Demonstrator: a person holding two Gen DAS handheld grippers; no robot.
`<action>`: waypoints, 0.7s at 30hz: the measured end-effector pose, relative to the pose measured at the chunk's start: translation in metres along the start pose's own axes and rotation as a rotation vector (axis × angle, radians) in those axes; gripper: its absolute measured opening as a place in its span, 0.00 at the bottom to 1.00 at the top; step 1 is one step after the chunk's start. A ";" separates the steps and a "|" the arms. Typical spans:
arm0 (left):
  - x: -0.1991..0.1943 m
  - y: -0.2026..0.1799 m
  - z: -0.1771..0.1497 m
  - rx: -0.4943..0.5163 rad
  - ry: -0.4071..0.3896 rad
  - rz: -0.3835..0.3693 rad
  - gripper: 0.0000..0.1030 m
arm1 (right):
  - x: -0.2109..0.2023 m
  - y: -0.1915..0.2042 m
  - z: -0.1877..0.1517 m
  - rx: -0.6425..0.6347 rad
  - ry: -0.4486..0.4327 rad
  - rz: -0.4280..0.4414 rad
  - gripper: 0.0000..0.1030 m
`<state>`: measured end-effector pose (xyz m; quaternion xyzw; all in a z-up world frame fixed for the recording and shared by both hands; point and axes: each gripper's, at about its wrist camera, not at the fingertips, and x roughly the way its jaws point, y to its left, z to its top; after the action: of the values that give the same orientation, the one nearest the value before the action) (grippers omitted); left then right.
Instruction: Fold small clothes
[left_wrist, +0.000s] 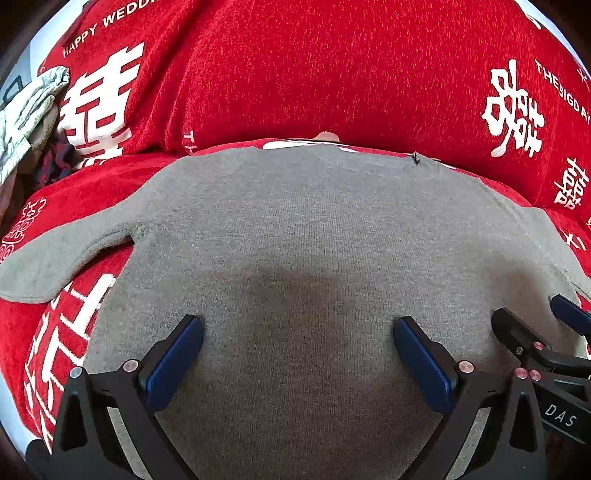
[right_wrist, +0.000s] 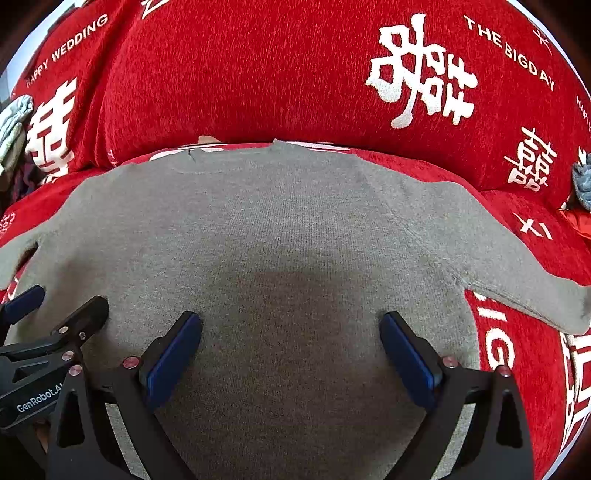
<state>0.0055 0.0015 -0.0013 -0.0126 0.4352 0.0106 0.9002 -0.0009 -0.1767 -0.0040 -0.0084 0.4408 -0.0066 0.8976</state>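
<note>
Far left: heap of clothes (left_wrist: 26, 110), pale and dark pieces, bunched at the sofa (left_wrist: 332, 66) edge. Unfolded, as far as can be seen.

Left sleeve (left_wrist: 55, 258) of the grey sweater (left_wrist: 295, 229) lies out flat to the side over the red cover. Sweater spread flat on the seat, collar toward the backrest, hem toward the cameras. No fold visible in it yet.

Left tool (left_wrist: 298, 350) hovers over the lower body of the sweater, jaws wide apart, nothing between them. Whether the pads touch the knit cannot be told.

Right tool (right_wrist: 290, 350) just beside it, over the same lower body, jaws equally wide, holding nothing.

Right sleeve (right_wrist: 535, 291) also out flat, cuff reaching toward the seat edge.

Far right: small blue-grey item (right_wrist: 581, 181) against the backrest, too little shown to identify.

Judgement: early stage. Garment laid out and smoothed; sleeves, body folds and the heap all remain.
</note>
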 end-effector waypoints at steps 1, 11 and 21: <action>0.000 0.000 0.000 -0.002 -0.001 -0.002 1.00 | 0.000 0.000 0.000 -0.001 0.001 -0.001 0.96; -0.003 -0.003 -0.002 0.002 -0.007 0.021 1.00 | 0.000 0.000 0.001 0.003 -0.001 0.005 0.96; -0.003 -0.004 -0.002 -0.003 -0.003 0.020 1.00 | -0.001 0.001 0.000 0.005 0.002 0.003 0.96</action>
<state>0.0025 -0.0022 0.0001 -0.0093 0.4338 0.0203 0.9007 -0.0017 -0.1759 -0.0033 -0.0055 0.4416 -0.0061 0.8972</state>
